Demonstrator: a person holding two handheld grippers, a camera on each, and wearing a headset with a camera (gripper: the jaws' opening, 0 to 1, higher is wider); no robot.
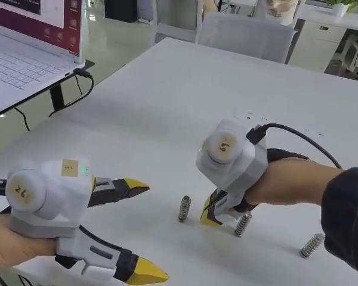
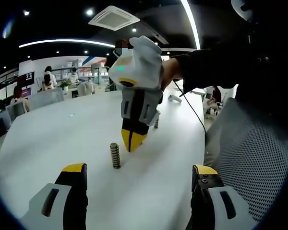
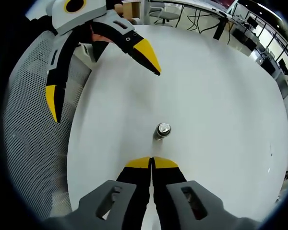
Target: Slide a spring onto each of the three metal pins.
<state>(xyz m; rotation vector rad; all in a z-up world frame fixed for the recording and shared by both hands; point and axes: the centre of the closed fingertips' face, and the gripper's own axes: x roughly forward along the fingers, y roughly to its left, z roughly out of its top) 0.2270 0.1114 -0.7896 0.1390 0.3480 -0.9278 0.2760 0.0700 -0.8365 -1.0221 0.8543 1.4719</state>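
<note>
Your left gripper (image 1: pixel 152 232) holds its jaws spread, your right gripper (image 1: pixel 210 218) has jaws pressed together, tips down between two of three springs (image 1: pixel 184 208) standing on the white bench (image 1: pixel 185 107), a laptop (image 1: pixel 24 59) far left.
</note>
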